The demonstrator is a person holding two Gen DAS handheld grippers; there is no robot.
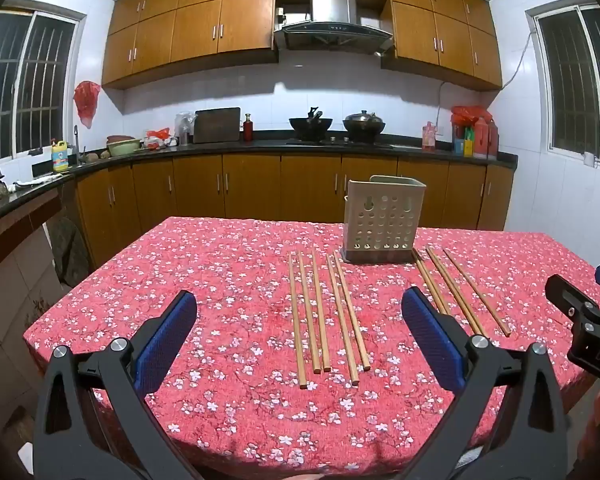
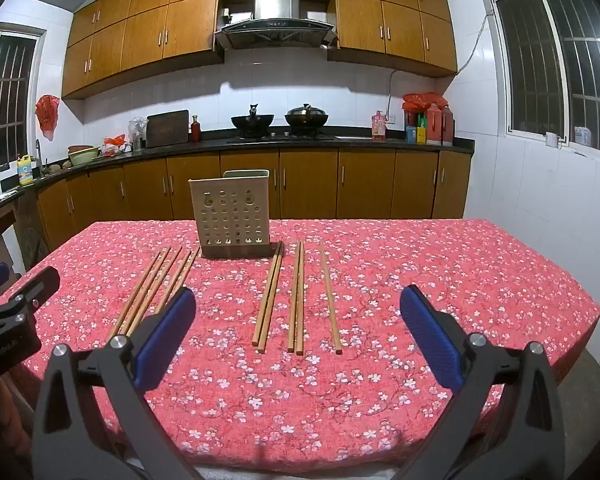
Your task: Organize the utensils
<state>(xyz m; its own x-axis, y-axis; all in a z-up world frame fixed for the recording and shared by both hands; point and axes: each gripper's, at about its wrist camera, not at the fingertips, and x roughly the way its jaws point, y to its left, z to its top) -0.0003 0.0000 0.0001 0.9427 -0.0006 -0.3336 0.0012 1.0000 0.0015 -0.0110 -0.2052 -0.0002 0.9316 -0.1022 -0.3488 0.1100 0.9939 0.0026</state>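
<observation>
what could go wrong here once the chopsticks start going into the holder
The chopsticks lie close together in pairs, so the open right hand-held gripper may pinch two or nudge a neighbour rolling. The perforated holder stands unheld; a tip catching its rim could tip it. The left hand-held gripper, also open, works close by, so the two may collide.

Wooden kitchen cabinets, white tiled walls, barred windows
</observation>
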